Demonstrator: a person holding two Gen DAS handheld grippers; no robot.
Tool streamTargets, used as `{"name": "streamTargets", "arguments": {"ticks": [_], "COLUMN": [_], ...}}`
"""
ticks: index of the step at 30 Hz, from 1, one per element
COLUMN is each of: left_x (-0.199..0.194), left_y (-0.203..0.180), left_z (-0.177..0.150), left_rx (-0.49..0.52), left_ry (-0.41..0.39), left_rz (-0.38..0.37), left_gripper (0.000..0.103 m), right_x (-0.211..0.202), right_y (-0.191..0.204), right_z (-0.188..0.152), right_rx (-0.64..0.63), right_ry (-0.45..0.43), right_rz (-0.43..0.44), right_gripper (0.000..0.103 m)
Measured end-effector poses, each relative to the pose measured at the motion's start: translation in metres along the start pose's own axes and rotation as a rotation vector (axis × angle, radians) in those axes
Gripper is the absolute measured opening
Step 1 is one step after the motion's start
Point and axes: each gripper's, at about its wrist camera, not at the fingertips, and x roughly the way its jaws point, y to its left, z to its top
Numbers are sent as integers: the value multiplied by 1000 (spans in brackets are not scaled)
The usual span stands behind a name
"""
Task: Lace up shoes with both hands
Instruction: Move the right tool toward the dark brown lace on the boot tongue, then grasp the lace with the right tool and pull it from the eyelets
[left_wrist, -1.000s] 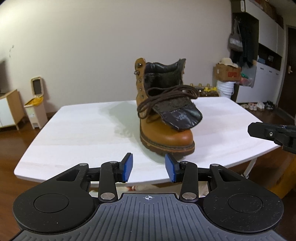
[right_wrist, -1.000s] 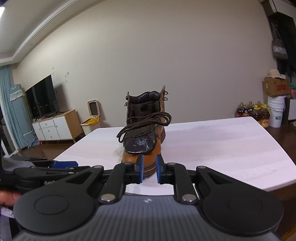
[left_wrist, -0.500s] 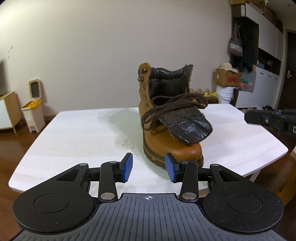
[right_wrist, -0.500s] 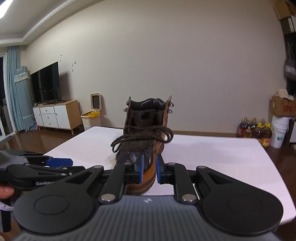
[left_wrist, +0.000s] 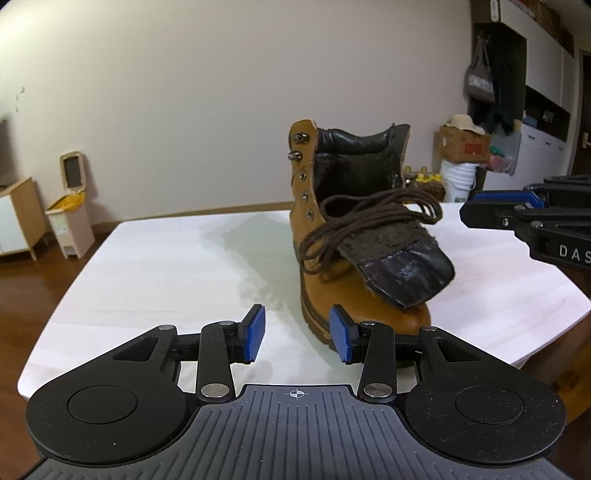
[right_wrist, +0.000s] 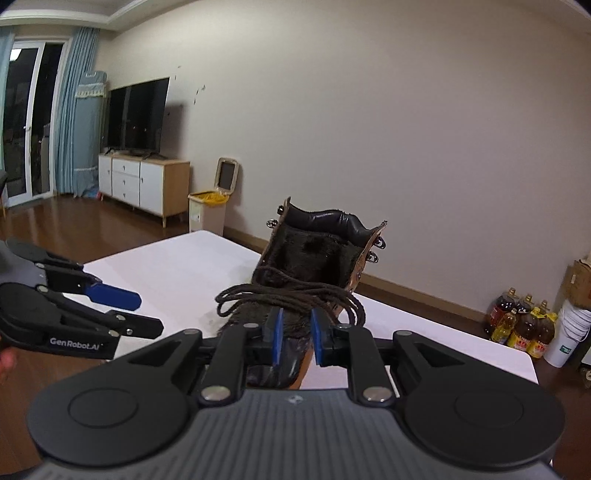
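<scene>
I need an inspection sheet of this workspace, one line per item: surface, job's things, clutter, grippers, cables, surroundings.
Surface: white rectangular table, bare around the boot.
Job's things: tan leather lace-up boot standing upright; its dark furry tongue folded forward over the toe; dark brown shoelace heaped loose on the tongue, not threaded through the upper hooks.
Clutter: nothing seen on the table.
Grippers: left gripper open, empty, short of the toe; right gripper with jaws opening, gripping nothing, the tongue in view behind the gap.
Cables: nothing seen.
Surroundings: beige pedal bin, black television on a white cabinet, oil bottles on the floor.
</scene>
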Motion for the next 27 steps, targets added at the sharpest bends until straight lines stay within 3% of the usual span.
{"name": "streamTargets", "arguments": {"ticks": [11, 27], "left_x": [10, 30], "left_y": [1, 5], "left_z": [6, 12], "left_rx": [18, 17], "left_ry": [8, 14], "left_rz": [-13, -6], "left_gripper": [42, 42], "right_x": [22, 57], "right_y": [-2, -10], "right_z": [7, 14], "right_rx": [-36, -244], "right_ry": [38, 75], "right_rz": [26, 104], "right_gripper": [18, 19]}}
